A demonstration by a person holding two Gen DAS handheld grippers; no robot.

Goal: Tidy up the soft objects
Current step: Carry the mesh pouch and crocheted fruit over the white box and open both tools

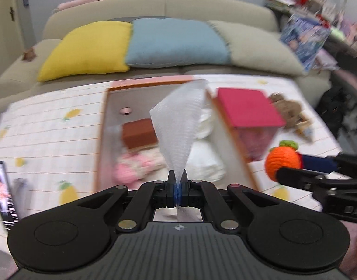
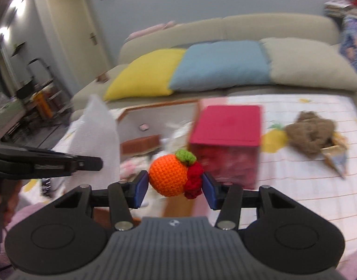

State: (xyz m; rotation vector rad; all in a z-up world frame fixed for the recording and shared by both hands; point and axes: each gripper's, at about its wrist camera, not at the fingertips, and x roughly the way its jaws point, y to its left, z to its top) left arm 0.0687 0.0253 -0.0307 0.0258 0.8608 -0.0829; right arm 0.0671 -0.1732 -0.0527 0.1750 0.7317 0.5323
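My left gripper (image 1: 177,177) is shut on a white foam mesh sheet (image 1: 180,121) and holds it up over an open cardboard box (image 1: 101,140). The box holds a brown block (image 1: 138,133), a pink soft toy (image 1: 136,165) and white soft things (image 1: 206,161). My right gripper (image 2: 175,183) is shut on an orange crocheted fruit (image 2: 169,177) with a green top and a red piece, held in the air in front of the box. That fruit also shows in the left wrist view (image 1: 282,161). The mesh sheet shows in the right wrist view (image 2: 94,135).
A box with a red lid (image 1: 248,107) stands right of the cardboard box. A brown plush (image 2: 311,133) lies on the lemon-print tablecloth (image 1: 50,121) at the right. A phone (image 1: 3,191) lies at the left. A sofa with yellow, blue and grey cushions (image 1: 176,42) stands behind.
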